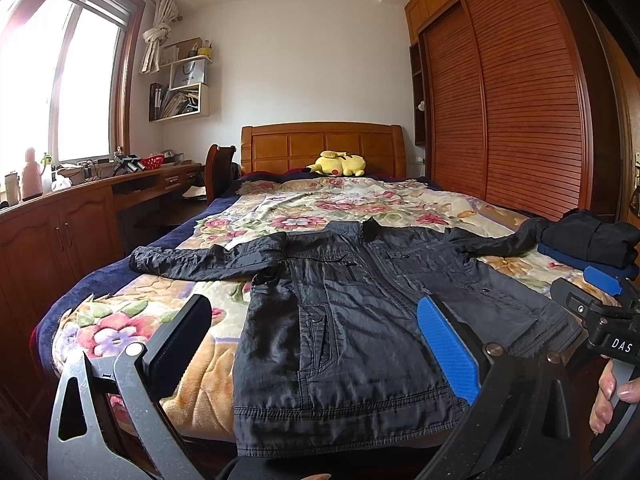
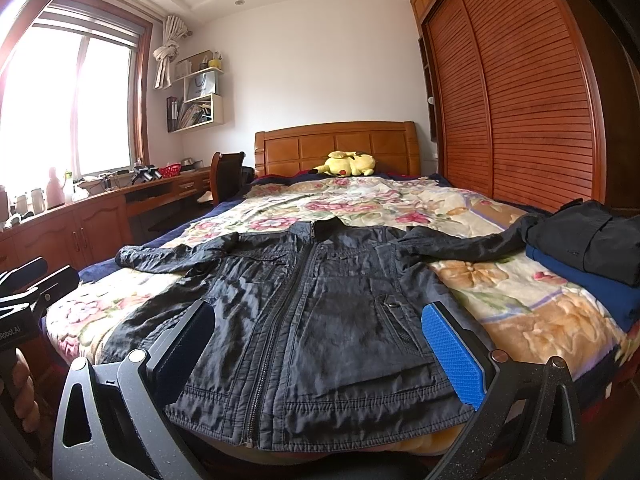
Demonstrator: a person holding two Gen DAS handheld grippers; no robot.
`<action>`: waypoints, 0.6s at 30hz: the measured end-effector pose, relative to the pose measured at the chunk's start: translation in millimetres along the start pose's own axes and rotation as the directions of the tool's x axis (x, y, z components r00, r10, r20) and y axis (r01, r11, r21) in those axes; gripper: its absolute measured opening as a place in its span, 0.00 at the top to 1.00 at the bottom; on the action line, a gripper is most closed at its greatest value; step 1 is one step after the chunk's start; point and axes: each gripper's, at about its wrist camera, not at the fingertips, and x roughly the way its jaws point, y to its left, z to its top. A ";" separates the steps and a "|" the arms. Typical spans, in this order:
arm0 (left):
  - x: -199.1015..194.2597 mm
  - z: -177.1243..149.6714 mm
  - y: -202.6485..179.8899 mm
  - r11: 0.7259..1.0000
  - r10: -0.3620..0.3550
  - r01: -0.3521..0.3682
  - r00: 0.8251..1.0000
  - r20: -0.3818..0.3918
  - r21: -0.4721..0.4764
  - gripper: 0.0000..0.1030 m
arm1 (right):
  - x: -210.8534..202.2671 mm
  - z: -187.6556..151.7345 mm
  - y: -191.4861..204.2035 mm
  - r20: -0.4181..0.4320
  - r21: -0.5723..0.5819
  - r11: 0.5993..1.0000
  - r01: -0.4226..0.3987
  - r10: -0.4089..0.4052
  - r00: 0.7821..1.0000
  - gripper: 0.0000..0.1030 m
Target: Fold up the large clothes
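Note:
A dark zip-up jacket (image 1: 360, 320) lies flat, front up, on the floral bedspread (image 1: 304, 208), sleeves spread to both sides and hem at the bed's near edge. It also shows in the right wrist view (image 2: 320, 312). My left gripper (image 1: 316, 328) is open and empty, hovering above the jacket's hem on its left half. My right gripper (image 2: 320, 336) is open and empty above the hem on the right half. The right gripper also shows at the right edge of the left wrist view (image 1: 600, 304), and the left gripper shows at the left edge of the right wrist view (image 2: 36, 284).
A stack of folded dark and blue clothes (image 2: 592, 256) sits on the bed's right side beside the jacket's sleeve. A yellow plush toy (image 1: 336, 164) lies by the headboard. A wooden wardrobe (image 1: 512, 100) stands on the right, a desk with a chair (image 1: 218, 172) on the left.

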 end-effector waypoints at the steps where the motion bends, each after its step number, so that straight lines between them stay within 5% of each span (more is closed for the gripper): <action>1: -0.3 -0.5 0.4 1.000 0.000 0.000 1.000 0.000 -0.001 0.00 | 0.1 0.1 0.1 -0.001 0.000 1.000 -0.002 0.002 1.000 0.00; 18: 67.0 20.0 50.9 0.999 0.041 -0.039 0.995 -0.094 0.023 0.00 | 65.0 21.1 11.7 -0.068 -0.060 0.994 -0.093 0.089 0.994 0.00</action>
